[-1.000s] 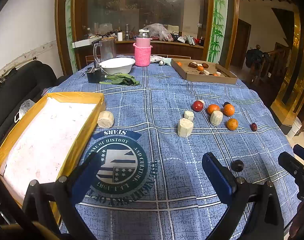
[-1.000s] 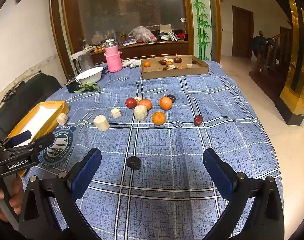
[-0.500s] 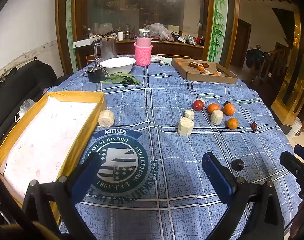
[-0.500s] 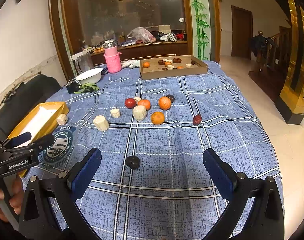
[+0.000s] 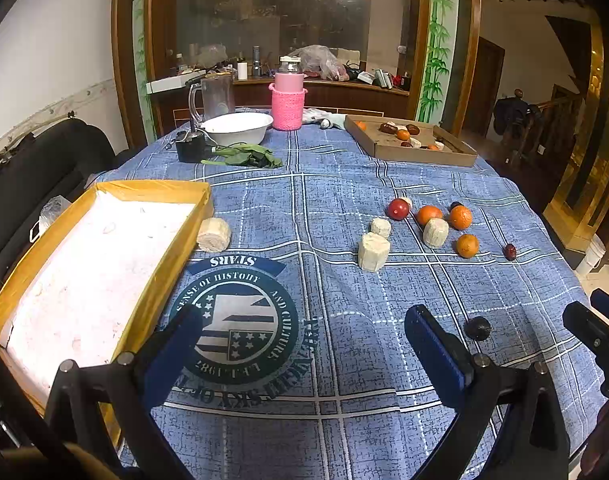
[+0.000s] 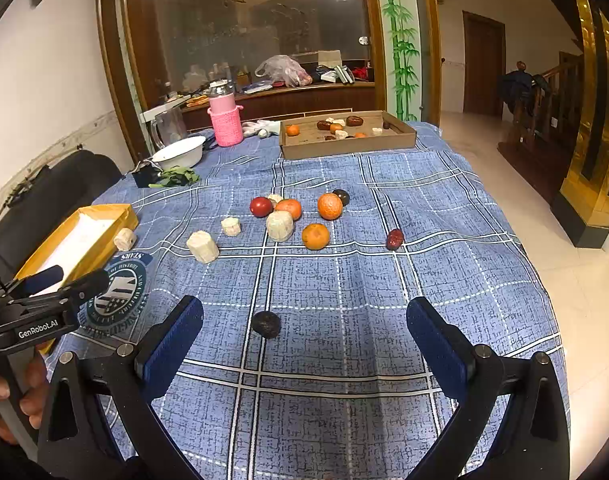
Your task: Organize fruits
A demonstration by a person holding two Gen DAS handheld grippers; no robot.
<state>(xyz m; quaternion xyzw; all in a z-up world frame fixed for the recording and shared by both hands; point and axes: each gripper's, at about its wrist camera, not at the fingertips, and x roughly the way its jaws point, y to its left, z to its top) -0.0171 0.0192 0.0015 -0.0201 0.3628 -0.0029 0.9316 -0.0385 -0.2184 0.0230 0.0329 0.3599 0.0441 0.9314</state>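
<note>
Loose fruit lies mid-table: a red apple (image 6: pixel 261 206), three oranges (image 6: pixel 329 206), a red date (image 6: pixel 395 239), several pale chunks (image 6: pixel 202 246) and a dark wrinkled fruit (image 6: pixel 266 324). My right gripper (image 6: pixel 304 340) is open and empty just short of the dark fruit. My left gripper (image 5: pixel 302 344) is open and empty over the round emblem (image 5: pixel 240 320), beside the yellow tray (image 5: pixel 152 292). The tray holds nothing; one pale chunk (image 5: pixel 213 234) rests against its far corner. The dark fruit also shows in the left wrist view (image 5: pixel 477 328).
A cardboard box (image 6: pixel 346 144) with several fruits stands at the far side. A white bowl (image 5: pixel 238 128), a pink-sleeved bottle (image 5: pixel 288 100), a glass jug (image 5: pixel 214 96) and green leaves (image 5: pixel 244 157) sit at the back left. A black chair (image 5: pixel 36 176) stands at the left.
Both grippers have barely moved; the views have shifted only slightly. Nothing was taken hold of or let go.
</note>
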